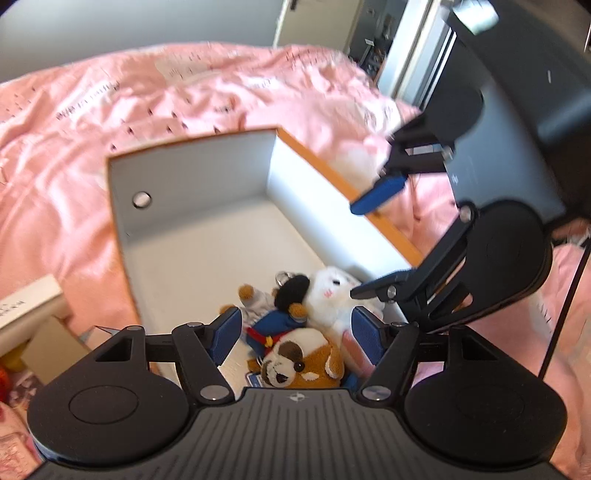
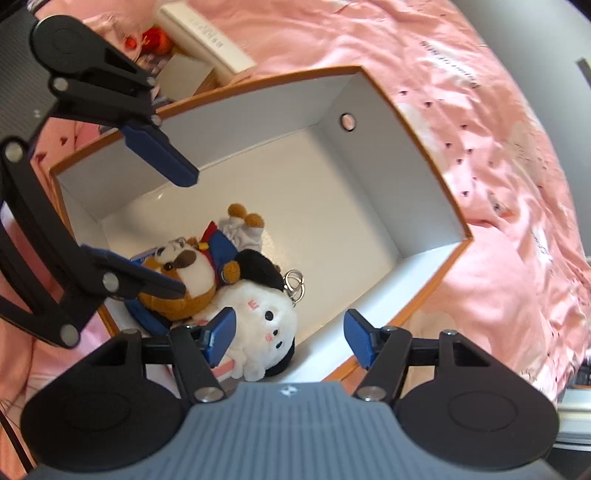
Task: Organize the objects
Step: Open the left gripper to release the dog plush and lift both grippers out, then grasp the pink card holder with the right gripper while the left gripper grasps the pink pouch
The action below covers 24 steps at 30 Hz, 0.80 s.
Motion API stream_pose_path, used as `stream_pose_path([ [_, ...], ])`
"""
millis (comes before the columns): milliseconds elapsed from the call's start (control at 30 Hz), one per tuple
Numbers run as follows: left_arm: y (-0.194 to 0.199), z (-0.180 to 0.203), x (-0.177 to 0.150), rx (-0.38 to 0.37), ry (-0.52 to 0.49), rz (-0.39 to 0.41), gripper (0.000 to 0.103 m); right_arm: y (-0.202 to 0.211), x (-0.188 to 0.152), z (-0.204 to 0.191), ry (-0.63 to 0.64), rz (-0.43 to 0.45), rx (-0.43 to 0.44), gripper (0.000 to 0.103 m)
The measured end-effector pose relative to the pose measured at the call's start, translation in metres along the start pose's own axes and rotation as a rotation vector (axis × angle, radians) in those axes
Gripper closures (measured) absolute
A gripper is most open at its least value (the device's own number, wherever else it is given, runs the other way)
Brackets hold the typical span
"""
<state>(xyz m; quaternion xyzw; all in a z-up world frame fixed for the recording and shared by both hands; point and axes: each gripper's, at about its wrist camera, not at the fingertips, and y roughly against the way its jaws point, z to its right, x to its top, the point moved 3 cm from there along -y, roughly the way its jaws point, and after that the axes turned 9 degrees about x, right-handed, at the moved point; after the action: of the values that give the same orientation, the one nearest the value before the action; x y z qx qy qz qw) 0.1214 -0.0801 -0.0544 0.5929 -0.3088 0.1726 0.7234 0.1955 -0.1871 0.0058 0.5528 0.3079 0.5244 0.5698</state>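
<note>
Pink bedsheet [image 1: 184,99], creased and printed with small dark marks, is spread over the whole bed surface. An orange-edged box [image 2: 436,173] with white inner walls is set on it, a round hole visible in one end wall. Three toys are piled in one end of the box: brown-and-white dog plush [image 1: 299,362], white bunny plush [image 2: 266,314] with a keyring, and a small bear doll in blue coat [image 2: 236,236] lying across them.

Left gripper [image 1: 293,336] is held above the toys, jaws spread wide, nothing gripped. Right gripper [image 2: 286,338] is likewise spread wide and empty over the box rim.

A white carton [image 2: 207,33] and cardboard pieces are seen beside the box. A grey wall and an open doorway [image 1: 373,33] are seen beyond the bed.
</note>
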Motion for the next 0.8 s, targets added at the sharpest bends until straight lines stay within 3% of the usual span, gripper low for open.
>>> stream_pose_path([
  [67, 0.010, -0.007, 0.004, 0.001, 0.025, 0.027, 0.023, -0.018, -0.004, -0.008, -0.056, 0.045, -0.013, 0.037],
  [300, 0.046, -0.036, 0.013, 0.038, 0.132, 0.099, 0.023, 0.014, 0.007, -0.035, -0.290, 0.250, -0.002, 0.032],
  [533, 0.074, -0.071, 0.006, 0.097, 0.202, 0.107, 0.024, 0.012, 0.043, -0.079, -0.319, 0.456, -0.022, 0.032],
  [633, 0.083, -0.092, -0.001, 0.136, 0.231, 0.100, 0.025, 0.009, 0.059, -0.099, -0.306, 0.494, -0.054, 0.032],
  [800, 0.090, -0.133, -0.014, 0.227, 0.312, 0.067, 0.028, -0.010, 0.087, -0.115, -0.361, 0.488, 0.005, 0.034],
])
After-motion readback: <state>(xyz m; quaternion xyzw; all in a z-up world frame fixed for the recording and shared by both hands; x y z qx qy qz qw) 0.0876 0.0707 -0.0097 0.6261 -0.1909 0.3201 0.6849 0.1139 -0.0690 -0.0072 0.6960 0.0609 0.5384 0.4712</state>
